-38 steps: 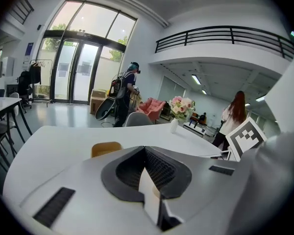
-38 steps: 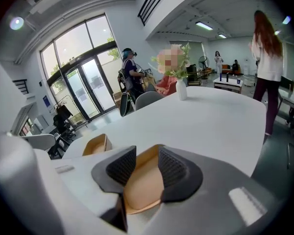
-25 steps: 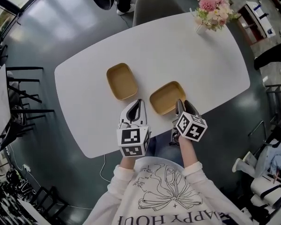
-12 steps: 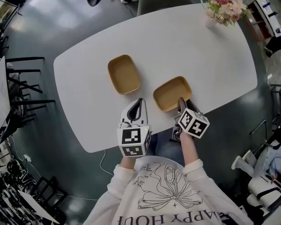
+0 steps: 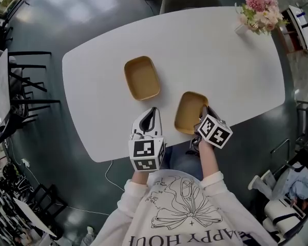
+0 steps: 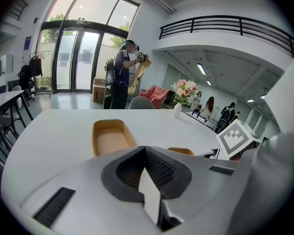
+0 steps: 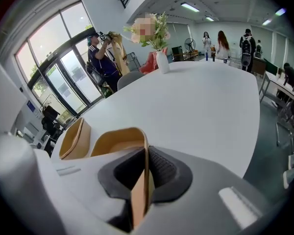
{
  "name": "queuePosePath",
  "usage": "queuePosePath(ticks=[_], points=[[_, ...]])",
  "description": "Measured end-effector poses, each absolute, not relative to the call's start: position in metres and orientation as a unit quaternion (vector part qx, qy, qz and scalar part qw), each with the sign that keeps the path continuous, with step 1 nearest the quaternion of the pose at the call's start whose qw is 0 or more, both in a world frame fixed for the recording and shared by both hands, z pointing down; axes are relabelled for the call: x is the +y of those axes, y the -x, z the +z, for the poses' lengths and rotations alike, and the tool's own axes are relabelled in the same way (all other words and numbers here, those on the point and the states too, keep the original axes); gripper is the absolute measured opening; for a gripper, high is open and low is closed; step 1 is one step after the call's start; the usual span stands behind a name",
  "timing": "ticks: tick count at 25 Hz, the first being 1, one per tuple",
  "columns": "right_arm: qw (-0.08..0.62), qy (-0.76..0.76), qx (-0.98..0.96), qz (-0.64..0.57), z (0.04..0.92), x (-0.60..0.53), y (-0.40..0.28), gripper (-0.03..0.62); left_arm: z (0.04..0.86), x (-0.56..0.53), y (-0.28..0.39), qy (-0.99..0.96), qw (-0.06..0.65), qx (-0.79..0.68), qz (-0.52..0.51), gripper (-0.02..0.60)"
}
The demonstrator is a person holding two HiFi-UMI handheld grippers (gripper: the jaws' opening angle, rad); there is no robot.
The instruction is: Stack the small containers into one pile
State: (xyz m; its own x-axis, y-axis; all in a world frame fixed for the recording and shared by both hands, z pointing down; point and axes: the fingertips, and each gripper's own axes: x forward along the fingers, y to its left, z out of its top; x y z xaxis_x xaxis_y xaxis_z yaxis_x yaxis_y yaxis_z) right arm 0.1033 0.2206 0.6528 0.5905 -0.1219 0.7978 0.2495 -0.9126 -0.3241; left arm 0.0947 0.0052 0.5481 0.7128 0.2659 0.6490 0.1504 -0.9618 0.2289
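Near container (image 5: 187, 114) sits at the table's (image 5: 220, 60) front edge, right in front of the person. Its right-hand wall now stands between the jaws of the right gripper (image 5: 202, 116). Those jaws have just been closing: a second ago they stood wide beside the container, and in the right gripper view the pads are now pinched on the thin tan wall, rim running up between them. So the grasp looks made. Against the earlier head views the container has also swung round, its long side now running roughly away from the person rather than across. Can't tell if it's off the table yet. Far container (image 5: 141, 78) is untouched, well apart to the upper left, open side up and empty, so it's the likely base of the pile. Left gripper (image 5: 150, 118) hangs at the table edge between the two with its jaws together and nothing in them. Flower vase (image 5: 259, 9) is at the far right corner, out of the way. My read: pick is done, and lift and carry to the far container come next.
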Motion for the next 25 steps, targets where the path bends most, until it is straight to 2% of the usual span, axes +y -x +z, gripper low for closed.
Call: queuePosePath(ticks=[12,25], points=[[0.194,0.887,0.052,-0.417,0.583,0.185,-0.159,0.031,0.511,-0.029,-0.105,-0.941,0.109,0.053,0.315,0.006],[0.124,0.882,0.193,-0.411,0.546,0.076,-0.225,0.031,0.477,-0.103,-0.108,-0.954,0.148,-0.060,0.256,0.006]])
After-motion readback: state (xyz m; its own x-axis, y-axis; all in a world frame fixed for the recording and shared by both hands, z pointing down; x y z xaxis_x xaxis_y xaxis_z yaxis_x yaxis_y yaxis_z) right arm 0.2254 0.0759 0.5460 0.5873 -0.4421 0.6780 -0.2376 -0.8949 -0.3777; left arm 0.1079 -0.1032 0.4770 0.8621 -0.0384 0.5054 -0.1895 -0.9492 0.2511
